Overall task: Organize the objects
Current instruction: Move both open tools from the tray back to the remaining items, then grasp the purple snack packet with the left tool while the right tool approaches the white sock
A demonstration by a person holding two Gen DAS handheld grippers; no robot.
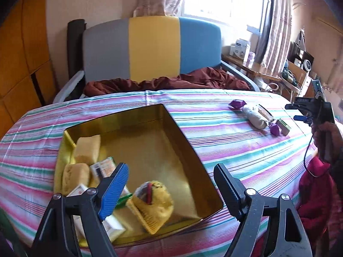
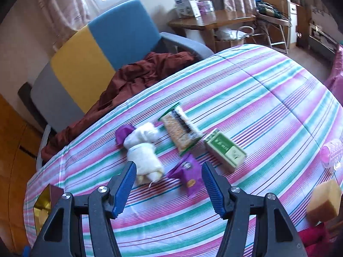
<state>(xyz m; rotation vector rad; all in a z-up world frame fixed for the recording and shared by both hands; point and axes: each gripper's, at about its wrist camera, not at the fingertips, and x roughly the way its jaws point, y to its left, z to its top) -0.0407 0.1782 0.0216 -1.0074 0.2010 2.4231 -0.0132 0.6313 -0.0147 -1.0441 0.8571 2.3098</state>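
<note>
A gold tin (image 1: 188, 165) sits on the striped tablecloth (image 1: 235, 147) and holds several wrapped snacks, among them a yellow cake packet (image 1: 153, 203) that looks blurred. My left gripper (image 1: 171, 182) is open over the tin, empty. My right gripper (image 2: 169, 180) is open just above a purple snack packet (image 2: 188, 174). Beside it lie a white wrapped roll (image 2: 143, 150), a cereal bar (image 2: 180, 130), a green box (image 2: 225, 147) and a purple candy (image 2: 123, 133). The right gripper also shows in the left wrist view (image 1: 300, 112), next to the roll (image 1: 255, 116).
A chair with grey, yellow and blue back (image 1: 152, 47) holds a dark red cloth (image 1: 167, 81) behind the table. A yellow sponge-like block (image 2: 324, 201) and a clear pink object (image 2: 331, 152) lie at the table's right edge. A cluttered side table (image 2: 210, 21) stands beyond.
</note>
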